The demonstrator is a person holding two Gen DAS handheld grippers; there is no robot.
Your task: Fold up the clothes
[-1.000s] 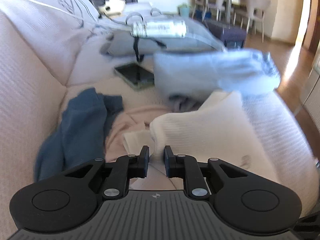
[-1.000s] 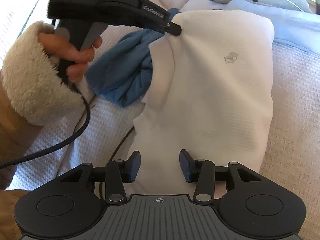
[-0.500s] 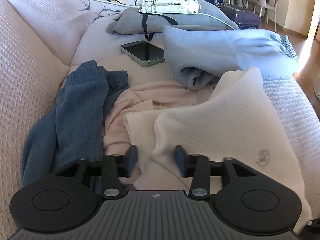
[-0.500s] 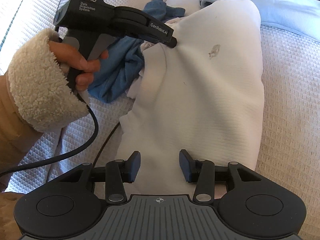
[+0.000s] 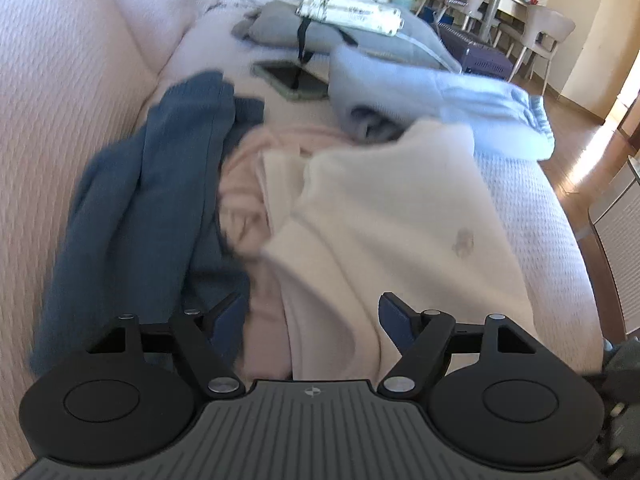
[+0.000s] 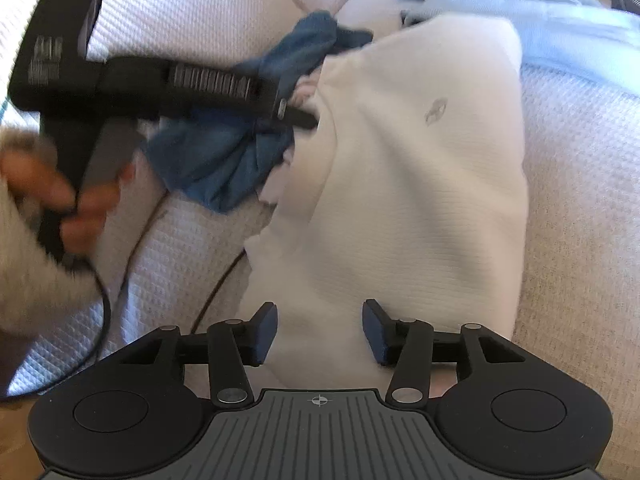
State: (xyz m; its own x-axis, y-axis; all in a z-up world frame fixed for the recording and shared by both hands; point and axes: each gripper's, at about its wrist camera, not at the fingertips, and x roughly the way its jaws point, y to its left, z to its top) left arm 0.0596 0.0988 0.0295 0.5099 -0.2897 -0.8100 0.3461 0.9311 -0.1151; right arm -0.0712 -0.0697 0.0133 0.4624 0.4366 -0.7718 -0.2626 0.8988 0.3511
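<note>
A folded white garment (image 5: 400,216) with a small grey logo lies on the sofa seat, also in the right wrist view (image 6: 400,184). My left gripper (image 5: 312,320) is open wide and empty over its near left edge; it also shows in the right wrist view (image 6: 296,118), beside the garment's left fold. My right gripper (image 6: 320,332) is open and empty over the garment's near end. A blue garment (image 5: 152,184) and a pink garment (image 5: 248,184) lie crumpled to the left. A light blue garment (image 5: 432,96) lies folded behind.
A phone (image 5: 292,78) lies on the seat behind the clothes. A grey cushion (image 5: 352,36) carries a white device with a strap. The sofa back (image 5: 60,80) rises on the left. The seat's edge drops to the wooden floor (image 5: 580,152) on the right.
My left gripper has opened from shut to wide open, let go of the white garment's edge and drawn back. My right gripper has stayed open over the garment's near end.
</note>
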